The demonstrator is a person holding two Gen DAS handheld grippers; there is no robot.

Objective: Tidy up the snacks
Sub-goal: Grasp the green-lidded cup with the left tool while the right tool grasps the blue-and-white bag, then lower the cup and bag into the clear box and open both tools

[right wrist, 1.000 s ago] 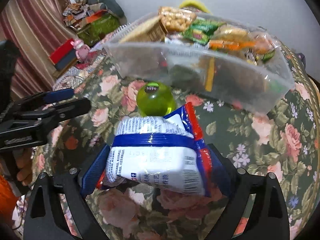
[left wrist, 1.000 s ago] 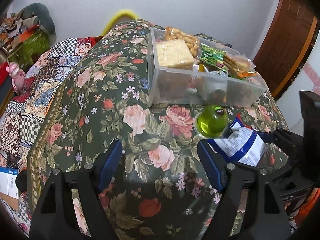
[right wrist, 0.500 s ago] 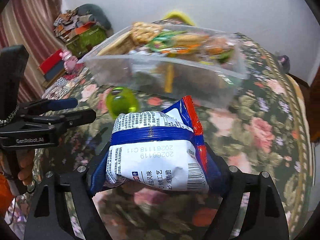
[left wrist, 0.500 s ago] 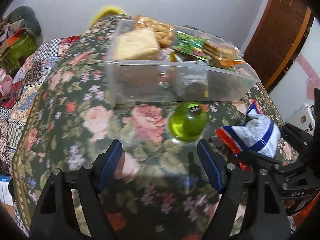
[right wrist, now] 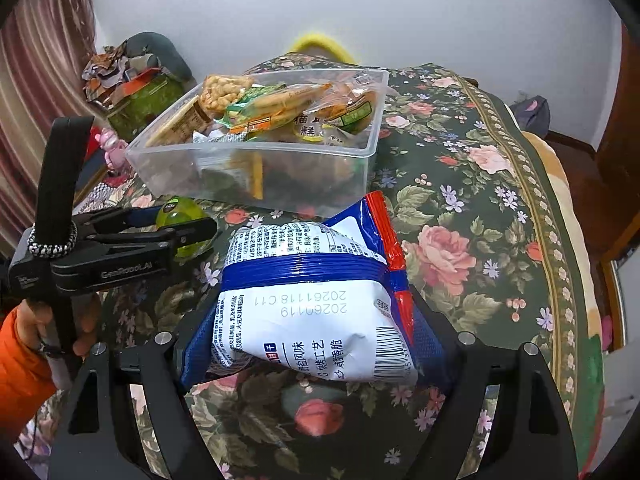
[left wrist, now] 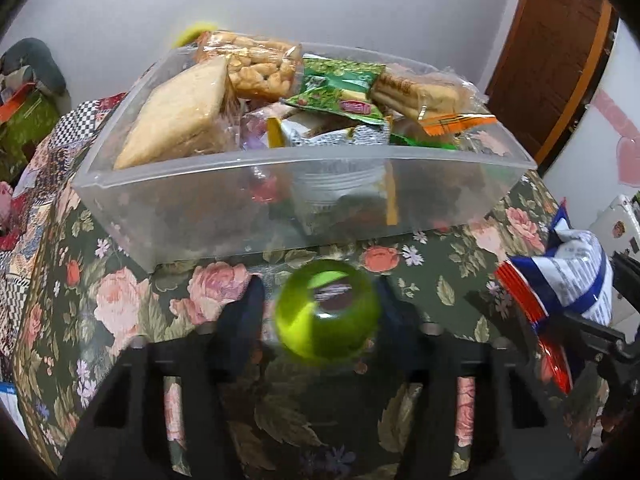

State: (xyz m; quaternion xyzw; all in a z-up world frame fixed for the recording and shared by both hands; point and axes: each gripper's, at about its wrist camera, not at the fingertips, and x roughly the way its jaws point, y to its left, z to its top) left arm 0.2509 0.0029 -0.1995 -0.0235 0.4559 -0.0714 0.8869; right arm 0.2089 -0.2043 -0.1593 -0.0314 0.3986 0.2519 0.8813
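Both grippers loaded: left gripper [left wrist: 326,314] around green ball [left wrist: 327,314], right gripper [right wrist: 316,340] clamping snack bag [right wrist: 312,304].

We see a round green jelly cup [left wrist: 326,316] just before the clear plastic bin [left wrist: 200,208], which is heaped with wrapped snacks [left wrist: 340,96]. A white-and-blue snack bag [right wrist: 312,304] with red sealed edges lies flat, printed back upward, apart from the bin.

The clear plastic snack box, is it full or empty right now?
Full. The clear box is heaped with wrapped snacks, some poking above its rim.
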